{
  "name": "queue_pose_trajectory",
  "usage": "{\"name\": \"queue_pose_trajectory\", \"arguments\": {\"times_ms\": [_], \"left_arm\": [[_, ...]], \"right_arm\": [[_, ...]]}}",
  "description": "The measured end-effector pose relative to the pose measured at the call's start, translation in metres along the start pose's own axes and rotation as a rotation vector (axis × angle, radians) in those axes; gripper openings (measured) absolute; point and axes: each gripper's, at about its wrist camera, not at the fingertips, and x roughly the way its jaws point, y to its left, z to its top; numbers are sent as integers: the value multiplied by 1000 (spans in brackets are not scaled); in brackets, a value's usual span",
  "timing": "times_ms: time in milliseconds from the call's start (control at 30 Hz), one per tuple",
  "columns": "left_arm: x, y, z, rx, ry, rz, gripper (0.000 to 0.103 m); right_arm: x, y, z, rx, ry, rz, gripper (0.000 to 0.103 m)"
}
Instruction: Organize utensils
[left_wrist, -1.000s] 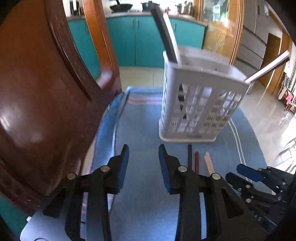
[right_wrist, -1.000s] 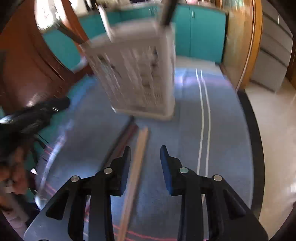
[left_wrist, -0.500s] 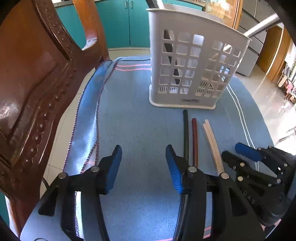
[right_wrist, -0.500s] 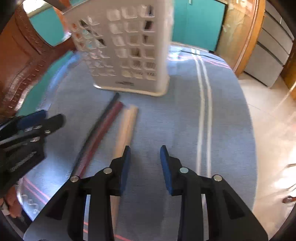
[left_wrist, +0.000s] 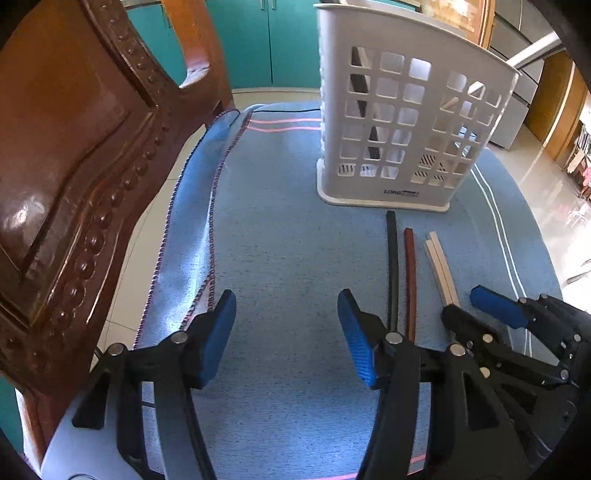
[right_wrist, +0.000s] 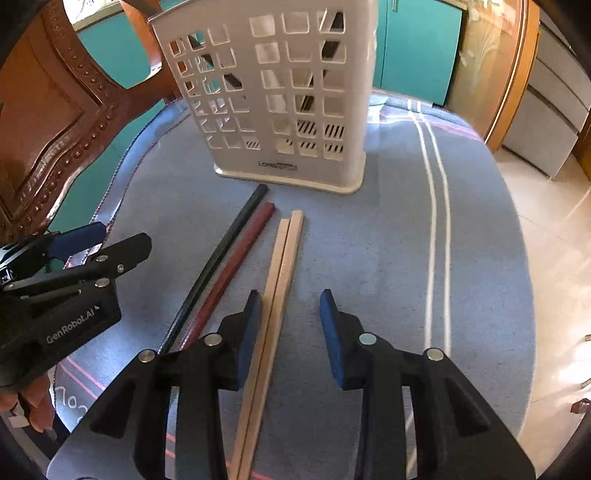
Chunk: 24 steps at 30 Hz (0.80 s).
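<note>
A white slotted utensil basket stands upright on the blue cloth, with several utensils inside it. In front of it lie a black chopstick, a dark red chopstick and a pale wooden pair. My left gripper hovers left of the chopsticks; its jaws are opening with nothing between them. My right gripper is open low over the cloth, the wooden pair running beside its left finger. The right gripper also shows in the left wrist view.
A carved brown wooden chair back rises close on the left. The blue cloth covers a rounded table whose edge drops to a tiled floor on the right. Teal cabinets stand behind. A hand holds the left gripper.
Both grippers have sunk toward the cloth and tipped down, so the basket fills more of the view. The left jaws have spread wider. The right jaws kept the same gap.
</note>
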Motion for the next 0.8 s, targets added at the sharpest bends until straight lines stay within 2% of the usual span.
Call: {"name": "queue_pose_trajectory", "arguments": {"times_ms": [167, 200, 233, 400, 633, 700, 800], "left_arm": [[3, -3, 3, 9, 5, 2, 59], [3, -2, 3, 6, 6, 3, 59], [-2, -4, 1, 5, 6, 2, 59], [-1, -7, 1, 14, 5, -2, 59], [-5, -8, -1, 15, 6, -1, 61], [-4, -9, -1, 17, 7, -2, 62], [-5, -10, -2, 24, 8, -4, 63]], "right_arm": [[-3, -2, -4, 13, -2, -6, 31], [-4, -3, -4, 12, -3, -1, 18], [-2, -3, 0, 15, -1, 12, 15], [-7, -9, 1, 50, -17, 39, 12], [-23, -24, 6, 129, -52, 154, 12], [-23, -31, 7, 155, -46, 131, 12], [-22, -39, 5, 163, -30, 26, 13]]}}
